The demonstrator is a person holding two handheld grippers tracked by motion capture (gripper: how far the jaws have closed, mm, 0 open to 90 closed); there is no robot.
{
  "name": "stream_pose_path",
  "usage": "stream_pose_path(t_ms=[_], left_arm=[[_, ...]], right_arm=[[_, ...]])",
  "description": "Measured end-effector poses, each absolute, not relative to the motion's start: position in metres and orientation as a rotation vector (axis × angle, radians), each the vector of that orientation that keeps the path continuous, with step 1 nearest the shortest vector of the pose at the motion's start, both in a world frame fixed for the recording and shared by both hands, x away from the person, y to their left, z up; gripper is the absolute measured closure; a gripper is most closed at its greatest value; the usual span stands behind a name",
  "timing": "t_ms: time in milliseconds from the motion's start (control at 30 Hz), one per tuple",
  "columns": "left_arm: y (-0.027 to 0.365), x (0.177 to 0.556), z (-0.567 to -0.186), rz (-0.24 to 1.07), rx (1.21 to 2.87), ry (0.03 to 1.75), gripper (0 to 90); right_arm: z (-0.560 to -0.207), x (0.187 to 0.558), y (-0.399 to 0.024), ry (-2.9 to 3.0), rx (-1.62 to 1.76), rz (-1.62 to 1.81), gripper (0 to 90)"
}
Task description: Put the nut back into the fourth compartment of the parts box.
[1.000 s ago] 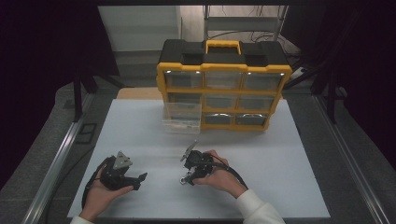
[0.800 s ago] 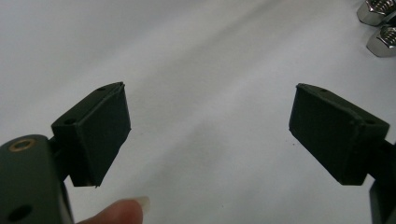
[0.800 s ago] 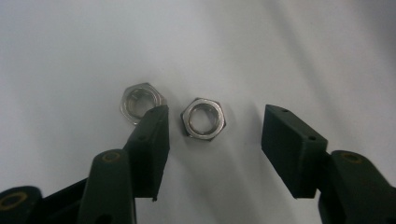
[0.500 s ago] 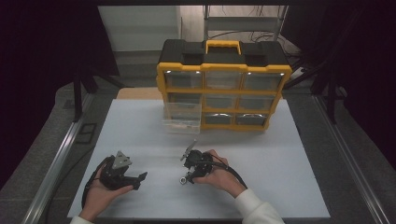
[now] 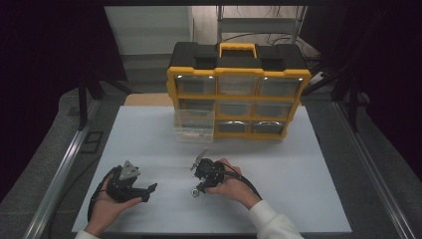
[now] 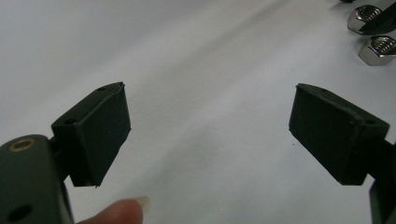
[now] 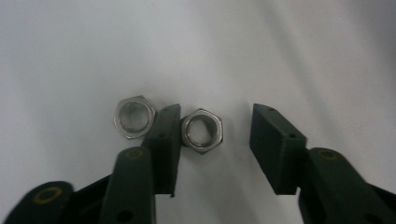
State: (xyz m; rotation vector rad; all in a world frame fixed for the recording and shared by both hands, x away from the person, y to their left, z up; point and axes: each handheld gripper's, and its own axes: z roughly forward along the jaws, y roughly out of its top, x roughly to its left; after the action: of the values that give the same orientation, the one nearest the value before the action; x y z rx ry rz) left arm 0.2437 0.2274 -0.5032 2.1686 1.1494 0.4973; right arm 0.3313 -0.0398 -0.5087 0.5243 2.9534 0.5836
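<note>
Two steel hex nuts lie side by side on the white table. In the right gripper view one nut (image 7: 201,130) sits between my right gripper's (image 7: 215,140) jaws, against the left pad, with a gap to the right pad. The other nut (image 7: 134,116) lies just outside the left jaw. These jaws have just been closing around the nut. In the high view the right gripper (image 5: 198,186) points left at the nuts (image 5: 194,191). My left gripper (image 6: 210,135) rests open on the table with nothing between its pads, and both nuts (image 6: 377,49) lie beyond it. The high view has the left gripper (image 5: 148,189) at front left.
A yellow and black drawer organizer (image 5: 238,89) stands at the back of the white table (image 5: 298,174). A clear drawer (image 5: 194,124) sits on the table in front of its left side. Dark metal rails run along both table sides.
The right gripper's jaws have narrowed around the nuts. Both hands have kept their places.
</note>
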Motion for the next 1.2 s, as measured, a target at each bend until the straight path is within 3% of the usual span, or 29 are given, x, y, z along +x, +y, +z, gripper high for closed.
stream_pose_path(t_ms=[200,1200], left_arm=[[0.228,0.243,-0.503,0.499,2.167,1.150,13.3],[0.229,0.243,-0.502,0.507,2.163,1.151,13.4]], right_arm=[[-0.507,0.333,-0.040,2.961,0.571,0.569,69.5],[-0.491,0.330,-0.040,2.920,0.552,0.662,70.1]])
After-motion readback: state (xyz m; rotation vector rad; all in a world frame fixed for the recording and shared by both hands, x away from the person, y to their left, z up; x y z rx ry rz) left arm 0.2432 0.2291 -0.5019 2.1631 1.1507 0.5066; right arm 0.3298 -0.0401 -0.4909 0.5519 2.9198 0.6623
